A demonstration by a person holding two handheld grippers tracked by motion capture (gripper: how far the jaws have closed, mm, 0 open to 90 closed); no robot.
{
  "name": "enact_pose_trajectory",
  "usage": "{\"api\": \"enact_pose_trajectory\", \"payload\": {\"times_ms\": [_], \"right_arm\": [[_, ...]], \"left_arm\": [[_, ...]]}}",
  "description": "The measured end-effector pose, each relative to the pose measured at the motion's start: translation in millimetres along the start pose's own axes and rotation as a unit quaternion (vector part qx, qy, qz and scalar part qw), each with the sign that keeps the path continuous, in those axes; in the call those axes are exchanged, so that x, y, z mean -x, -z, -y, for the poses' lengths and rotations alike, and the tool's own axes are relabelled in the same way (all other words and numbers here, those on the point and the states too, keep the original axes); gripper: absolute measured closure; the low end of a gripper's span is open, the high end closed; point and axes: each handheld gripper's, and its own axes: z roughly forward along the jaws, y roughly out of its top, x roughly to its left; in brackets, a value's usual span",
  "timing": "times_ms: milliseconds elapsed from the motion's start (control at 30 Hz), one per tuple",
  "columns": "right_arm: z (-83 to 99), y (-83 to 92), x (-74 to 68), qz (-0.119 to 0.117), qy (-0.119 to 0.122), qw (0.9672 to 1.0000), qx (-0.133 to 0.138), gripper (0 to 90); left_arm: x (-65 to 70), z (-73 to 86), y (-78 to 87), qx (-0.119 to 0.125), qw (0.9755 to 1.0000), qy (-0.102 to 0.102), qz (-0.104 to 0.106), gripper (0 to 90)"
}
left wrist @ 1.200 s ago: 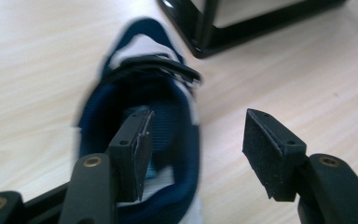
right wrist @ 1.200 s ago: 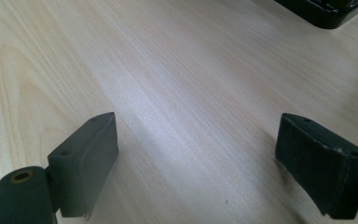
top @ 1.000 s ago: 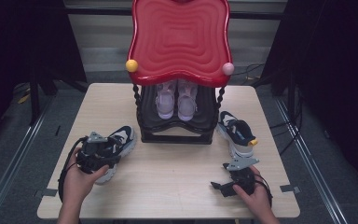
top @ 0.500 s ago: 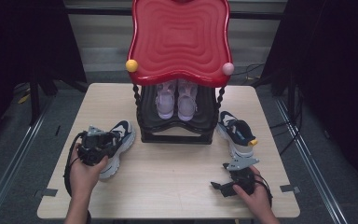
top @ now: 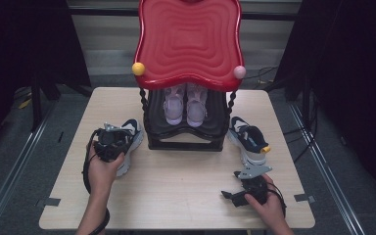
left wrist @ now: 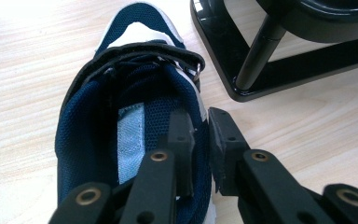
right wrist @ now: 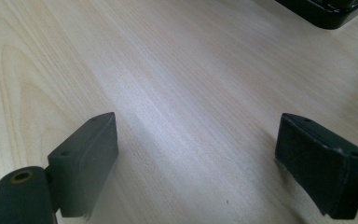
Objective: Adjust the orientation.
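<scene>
Navy-and-white shoe (left wrist: 130, 121), red rack top (top: 188, 41)

A red-topped black rack (top: 188, 36) stands at the table's (top: 176, 181) far edge, what look like pale sandals (top: 185, 105) on its lower shelf. Another dark shoe (top: 247, 139) lies just beside it.

Black left gripper (top: 108, 143), right gripper (top: 248, 188): blocky fingers (right wrist: 85, 158), brass-ringed screw holes, grey triangular top plates, black trailing cables.
</scene>
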Motion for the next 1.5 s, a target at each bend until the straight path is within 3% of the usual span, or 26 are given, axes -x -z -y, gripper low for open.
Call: {"api": "enact_pose_trajectory", "payload": {"times_ms": [67,200,367,500,767,933,1067,1200,1367,1500], "right_arm": [[0.0,0.0,0.0,0.000,0.000,1.0000,0.000,12.7],[0.0,0.0,-0.2,-0.001,0.000,1.0000,0.000,12.7],[0.1,0.0,-0.3,-0.001,0.000,1.0000,0.000,12.7],[0.0,0.0,-0.3,-0.002,0.000,1.0000,0.000,12.7],[0.0,0.0,-0.3,-0.002,0.000,1.0000,0.000,12.7],[0.0,0.0,-0.3,-0.002,0.000,1.0000,0.000,12.7],[0.0,0.0,-0.3,-0.002,0.000,1.0000,0.000,12.7],[0.0,0.0,-0.2,-0.002,0.001,1.0000,0.000,12.7],[0.0,0.0,-0.2,-0.002,0.000,1.0000,0.000,12.7],[0.0,0.0,-0.2,-0.002,0.000,1.0000,0.000,12.7]], "left_arm": [[-1.7,0.1,1.1,0.000,0.9999,0.002,0.016,76.5],[-0.6,-2.2,8.5,0.010,0.9998,-0.012,0.014,57.3],[-5.6,0.4,22.4,0.015,0.9994,-0.027,0.017,43.8],[-8.9,4.5,29.6,-0.007,0.9990,-0.037,0.024,40.0],[-0.5,9.9,30.8,-0.015,0.9975,-0.055,0.041,38.0],[4.7,8.5,28.8,-0.016,0.9965,-0.059,0.057,39.1],[6.5,8.3,22.6,-0.032,0.9956,-0.069,0.055,40.7],[5.5,8.2,22.0,-0.032,0.9963,-0.072,0.036,56.1],[7.6,7.2,24.5,-0.032,0.9963,-0.070,0.039,73.1],[11.2,6.1,24.5,-0.034,0.9963,-0.063,0.046,76.9]]}}
